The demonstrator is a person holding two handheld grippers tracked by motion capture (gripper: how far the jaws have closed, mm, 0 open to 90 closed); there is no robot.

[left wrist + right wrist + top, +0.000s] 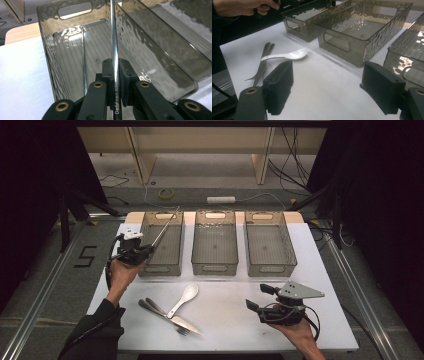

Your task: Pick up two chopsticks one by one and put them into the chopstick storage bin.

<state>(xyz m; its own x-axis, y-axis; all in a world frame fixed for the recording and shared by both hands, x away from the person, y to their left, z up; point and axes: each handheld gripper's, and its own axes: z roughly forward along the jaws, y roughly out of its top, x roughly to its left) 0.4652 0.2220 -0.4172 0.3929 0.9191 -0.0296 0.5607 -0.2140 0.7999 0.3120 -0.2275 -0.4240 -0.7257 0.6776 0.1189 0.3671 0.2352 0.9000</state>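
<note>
3 bins (215, 249) wall the far side; cutlery (170, 312) clutters near-left.

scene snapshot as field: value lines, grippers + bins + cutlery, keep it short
left gripper: shut on a thin metal rod, held over the left bin
right gripper: open, holding nothing, above the white tabletop
bins: three clear grey bins in a row; middle bin and right bin look empty
loose cutlery: white spoon, knife and fork, lying overlapped in front of the bins
</note>
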